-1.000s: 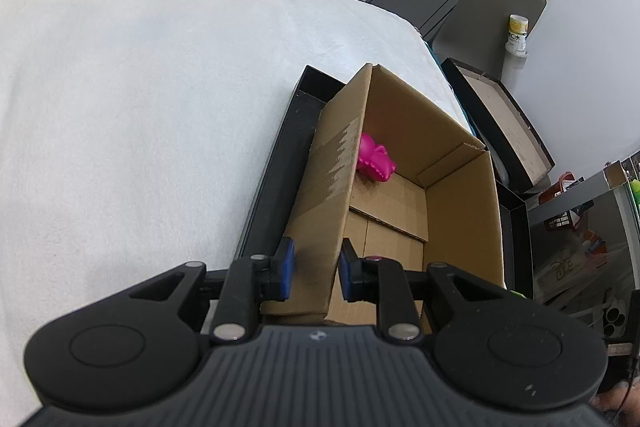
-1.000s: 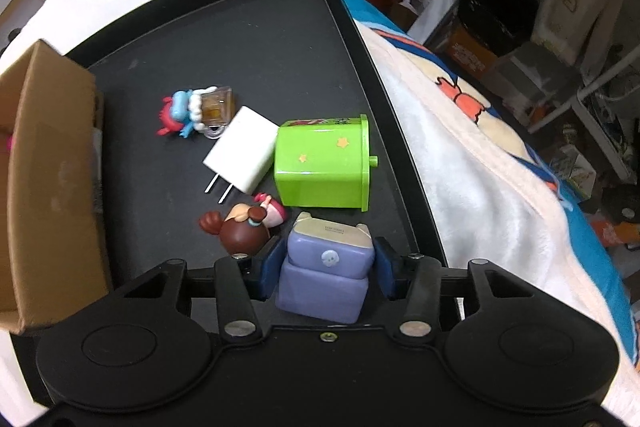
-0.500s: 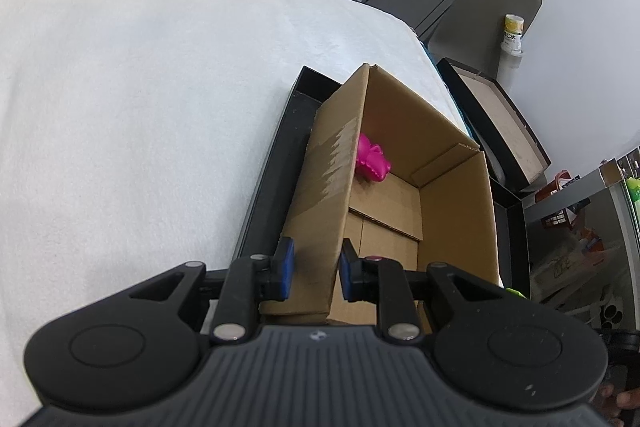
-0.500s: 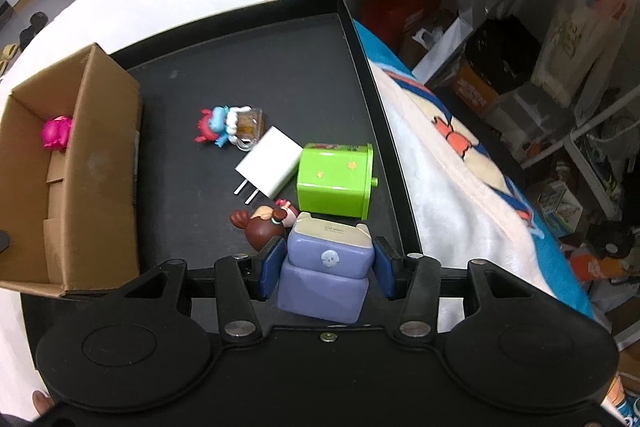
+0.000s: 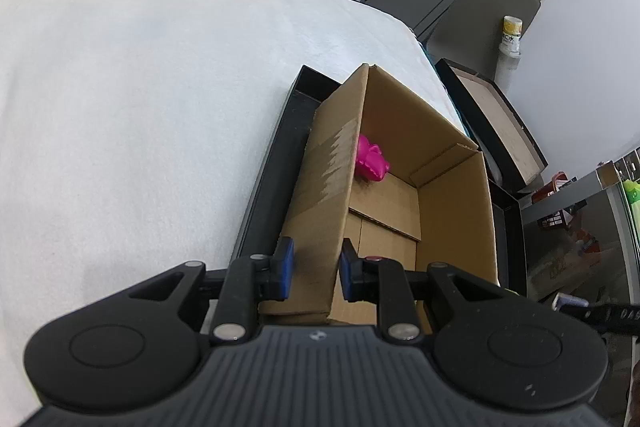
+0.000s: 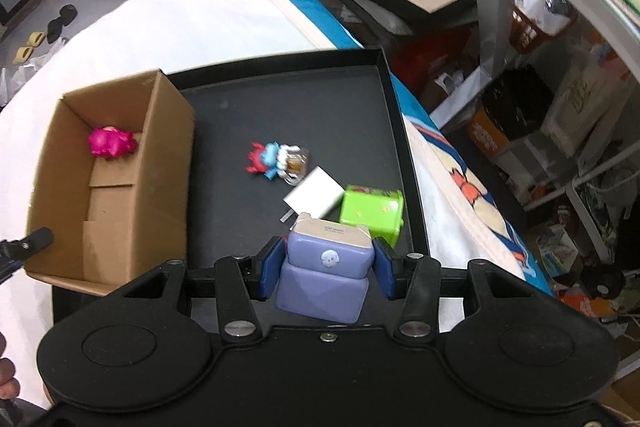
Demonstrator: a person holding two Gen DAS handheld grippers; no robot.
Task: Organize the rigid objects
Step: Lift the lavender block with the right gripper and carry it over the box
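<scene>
In the left wrist view, our left gripper (image 5: 315,269) is clamped on the near wall of the cardboard box (image 5: 452,211), which stands in the black tray (image 5: 266,187) on the white blanket (image 5: 140,107), with a pink toy (image 5: 372,159) inside at its 12 o'clock end. In the right wrist view, our right gripper (image 6: 325,269) has its fingers pressed on both sides of a purple block figure (image 6: 326,273), held above the tray (image 6: 394,115); the green box (image 6: 370,213) and white charger (image 6: 316,197) lie at 1 and 12 o'clock of it, the blue and red figure (image 6: 272,159) at 11, and the cardboard box (image 6: 160,183) at 9 to 10 o'clock.

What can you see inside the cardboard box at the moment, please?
Inside the cardboard box, one pink toy lies at the far end. The rest of the visible floor is bare; the near wall hides the nearest strip.
</scene>
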